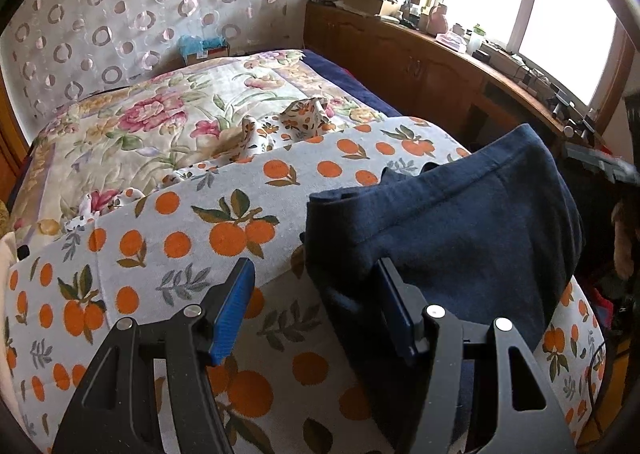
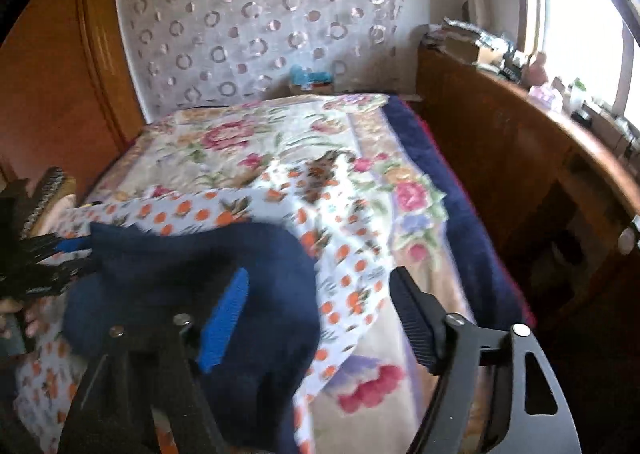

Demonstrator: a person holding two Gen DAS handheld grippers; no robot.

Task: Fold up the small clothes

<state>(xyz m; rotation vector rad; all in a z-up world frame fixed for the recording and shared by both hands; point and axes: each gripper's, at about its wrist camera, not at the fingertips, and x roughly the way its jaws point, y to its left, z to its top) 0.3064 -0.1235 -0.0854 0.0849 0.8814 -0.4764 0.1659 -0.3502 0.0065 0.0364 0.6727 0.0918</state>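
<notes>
We are mid-fold on the navy garment [image 1: 452, 222], which lies doubled over on the orange-print cloth [image 1: 168, 230] at the near end of the bed. Our left gripper [image 1: 316, 310] stands wide and empty at its left edge, our right gripper [image 2: 320, 318] wide, holding nothing. Next we likely need to take a fresh edge for another fold.

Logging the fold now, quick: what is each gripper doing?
Left gripper: jaws open, one finger over the navy garment, nothing gripped.
Right gripper: jaws open, holding nothing.

floral quilt [image 1: 132, 126], wooden cabinet [image 1: 400, 66]
</notes>
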